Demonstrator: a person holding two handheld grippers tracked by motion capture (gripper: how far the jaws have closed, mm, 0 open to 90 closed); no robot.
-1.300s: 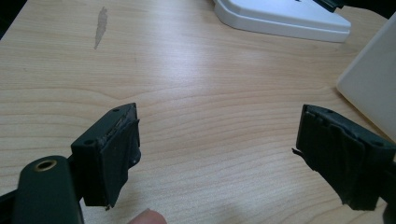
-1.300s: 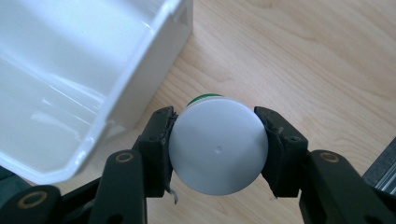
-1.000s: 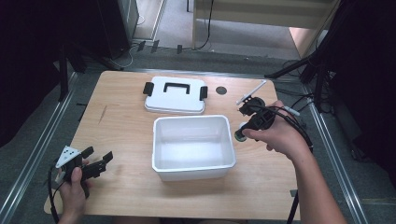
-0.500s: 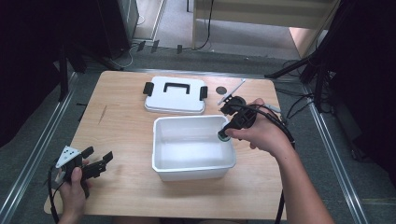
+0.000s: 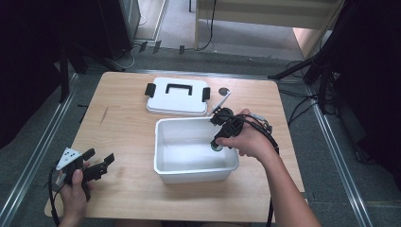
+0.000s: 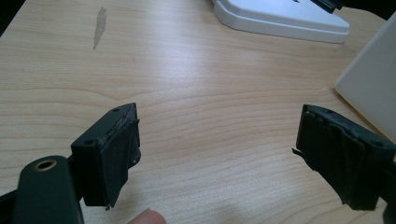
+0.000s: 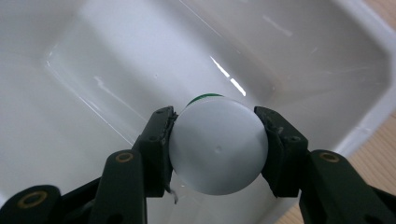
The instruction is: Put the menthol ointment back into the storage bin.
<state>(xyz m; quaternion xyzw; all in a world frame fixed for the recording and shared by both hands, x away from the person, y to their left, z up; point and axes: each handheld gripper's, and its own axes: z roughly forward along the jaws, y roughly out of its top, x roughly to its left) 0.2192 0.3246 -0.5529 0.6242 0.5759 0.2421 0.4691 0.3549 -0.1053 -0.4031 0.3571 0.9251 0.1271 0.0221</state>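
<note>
On a wooden table [image 5: 123, 123], we are lowering the right gripper [image 7: 217, 140] — clamped on a white-capped jar [image 7: 217, 156] — into the white bin [image 5: 163, 163]; release gently near the bottom — left gripper [image 6: 219, 154] resting apart.

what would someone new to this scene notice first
The right gripper stands out, shut on a round white-capped container with a green edge, held over the open white plastic bin mid-table. Behind the bin lies its white lid with black handle and latches, and the left gripper rests open over bare wood.
</note>
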